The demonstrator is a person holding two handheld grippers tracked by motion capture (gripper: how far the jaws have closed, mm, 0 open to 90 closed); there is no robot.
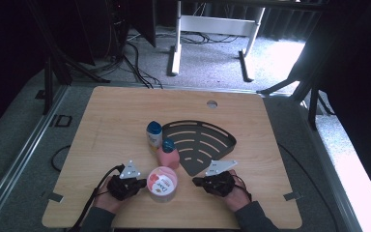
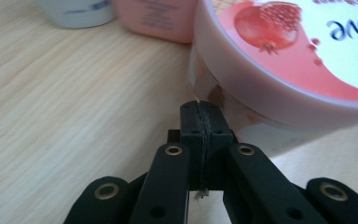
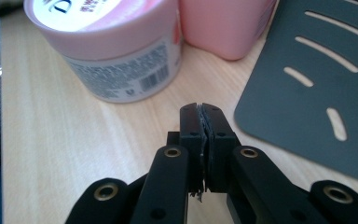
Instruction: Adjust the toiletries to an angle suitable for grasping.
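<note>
A round pink-lidded cream jar point(image 1: 162, 183) with a pomegranate picture stands near the table's front edge, between my two grippers. My left gripper point(image 1: 144, 182) lies just left of it, jaws pressed together with nothing in them; in the left gripper view its tips point(image 2: 200, 106) sit close under the jar point(image 2: 289, 60). My right gripper point(image 1: 196, 181) rests to the jar's right, also shut and empty point(image 3: 201, 108), pointing at the jar point(image 3: 116, 51). Behind the jar stand a pink bottle with a blue cap point(image 1: 168, 153) and a white bottle with a blue cap point(image 1: 154, 135).
A black fan-shaped slotted rack point(image 1: 200, 142) lies flat at the table's middle right, its edge near my right gripper point(image 3: 307, 84). A round cable hole point(image 1: 212, 104) sits at the far edge of the wooden table point(image 1: 101, 125). Dark stands and cables surround the table.
</note>
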